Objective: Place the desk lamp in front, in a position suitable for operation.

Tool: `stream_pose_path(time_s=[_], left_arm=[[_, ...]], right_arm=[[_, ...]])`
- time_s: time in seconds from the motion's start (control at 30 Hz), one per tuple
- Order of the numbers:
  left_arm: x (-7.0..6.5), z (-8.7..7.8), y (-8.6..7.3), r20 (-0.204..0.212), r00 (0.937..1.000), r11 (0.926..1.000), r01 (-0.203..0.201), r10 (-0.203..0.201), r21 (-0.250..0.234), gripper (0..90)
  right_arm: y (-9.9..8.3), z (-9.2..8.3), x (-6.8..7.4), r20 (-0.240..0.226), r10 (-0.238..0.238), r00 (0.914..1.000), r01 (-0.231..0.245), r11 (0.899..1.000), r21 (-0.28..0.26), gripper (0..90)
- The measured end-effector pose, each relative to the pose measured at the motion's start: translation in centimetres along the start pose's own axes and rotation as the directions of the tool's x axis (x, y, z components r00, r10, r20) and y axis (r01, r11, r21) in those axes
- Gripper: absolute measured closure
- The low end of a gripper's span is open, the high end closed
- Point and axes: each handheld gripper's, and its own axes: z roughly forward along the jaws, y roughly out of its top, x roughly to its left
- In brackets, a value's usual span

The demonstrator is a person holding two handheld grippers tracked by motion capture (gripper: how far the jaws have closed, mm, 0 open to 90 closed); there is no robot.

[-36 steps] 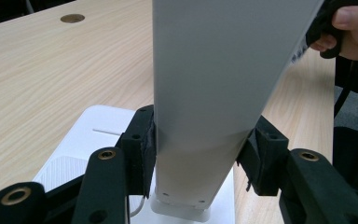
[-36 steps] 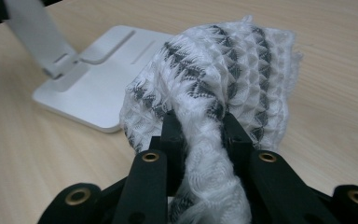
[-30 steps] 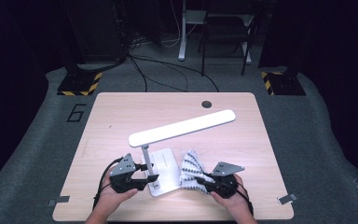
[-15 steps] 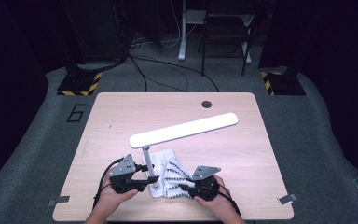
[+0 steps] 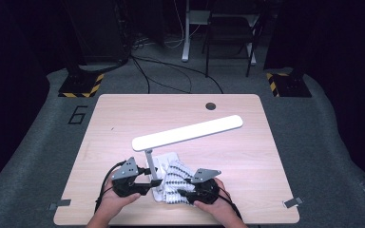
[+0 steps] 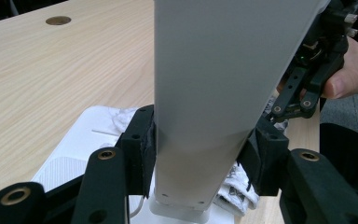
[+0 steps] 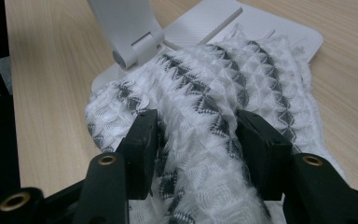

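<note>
Both hands low at the lamp base, one tool on each side

The left tool (image 5: pixel 145 182) clamps the lamp's upright stem (image 6: pixel 223 93); the right tool (image 5: pixel 183 194), jaws just opened partway, sits just right of that stem with the patterned cloth (image 7: pixel 214 116) bunched between its pads.

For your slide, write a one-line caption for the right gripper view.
Right gripper, fingers apart around a bunched white-and-grey cloth lying on the lamp base.

We've got a brightly lit table (image 5: pixel 123 118) against a dark room, and the gripper views blur up close.
</note>
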Motion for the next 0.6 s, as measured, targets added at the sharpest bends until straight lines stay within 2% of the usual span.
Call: stream_pose_path(time_s=[0.17, 0.3, 0.37, 0.43, 0.53, 0.6], left_arm=[[-0.03, 0.04, -0.02, -0.002, 1.0000, 1.0000, 0.005, -0.005, -0.004, 51.4], [-0.03, 0.04, -0.03, -0.002, 1.0000, 1.0000, 0.006, -0.006, -0.005, 51.4], [-0.03, 0.04, -0.03, -0.002, 1.0000, 1.0000, 0.006, -0.006, -0.005, 51.3], [0.01, -0.02, 0.00, 0.002, 1.0000, 1.0000, 0.001, -0.001, 0.002, 51.4], [-0.02, -0.01, -0.04, 0.006, 1.0000, 1.0000, 0.003, -0.003, -0.001, 51.4], [-0.04, -0.02, -0.04, 0.005, 1.0000, 1.0000, 0.001, -0.001, 0.000, 51.4]], right_arm=[[0.07, -0.20, 0.19, -0.008, 0.007, 0.9999, -0.007, 1.000, -0.024, 50.8], [0.10, -0.28, 0.25, -0.005, -0.003, 1.0000, 0.003, 1.000, -0.029, 64.3], [0.13, -0.24, 0.50, 0.010, -0.016, 0.9998, 0.017, 0.999, -0.035, 67.4], [0.14, -0.22, 0.61, 0.017, -0.026, 0.9995, 0.027, 0.999, -0.030, 69.8], [0.08, -0.11, 0.82, -0.001, -0.029, 0.9996, 0.029, 0.999, -0.016, 72.5], [-0.02, -0.03, 0.97, -0.002, -0.034, 0.9994, 0.034, 0.999, 0.008, 73.3]])
